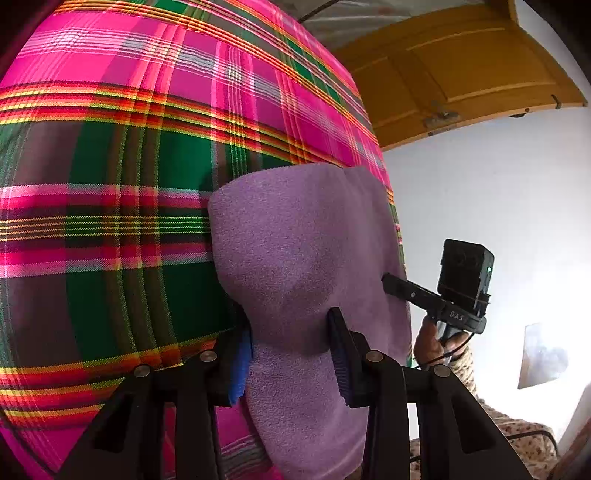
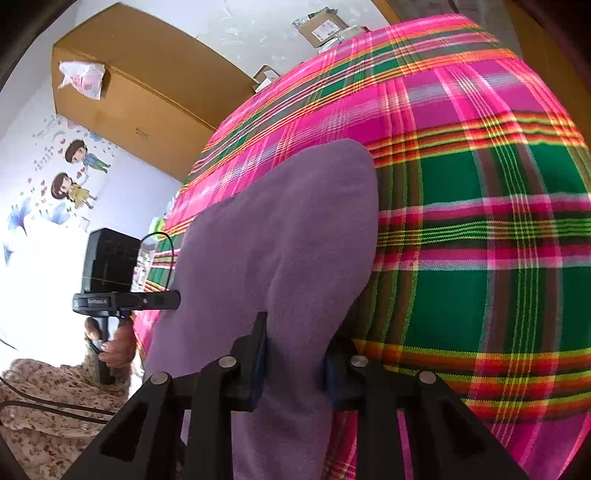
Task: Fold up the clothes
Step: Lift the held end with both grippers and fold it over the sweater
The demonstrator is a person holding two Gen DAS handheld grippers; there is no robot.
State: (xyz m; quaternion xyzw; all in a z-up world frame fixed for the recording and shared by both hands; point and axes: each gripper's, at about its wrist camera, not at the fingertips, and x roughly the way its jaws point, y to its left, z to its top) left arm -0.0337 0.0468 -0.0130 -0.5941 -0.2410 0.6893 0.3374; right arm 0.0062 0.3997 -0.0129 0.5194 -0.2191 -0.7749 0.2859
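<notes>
Purple fleece cloth [image 1: 303,258] lies over the pink-green plaid blanket [image 1: 110,177], soft-napped, bunched into a fold. Your left gripper [image 1: 291,354] pinches one end; your right gripper [image 2: 295,354] clamps the other. Only the left view shows the yellow door [image 1: 461,70]; only the right shows cartoon wall stickers [image 2: 74,173] and cardboard box [image 2: 129,92].

Looks like a bedroom at home, lived-in. Bright pink and green plaid bedspread [image 1: 110,206] across a wide bed, cartoon kid wall stickers [image 2: 75,173] on a pale wall, big yellow-brown wooden wardrobe [image 2: 136,99] with a plastic bag [image 2: 83,79] stuck on it. Cardboard boxes [image 2: 323,27] piled behind the bed, yellow panelled door [image 1: 469,74] with a metal latch.
</notes>
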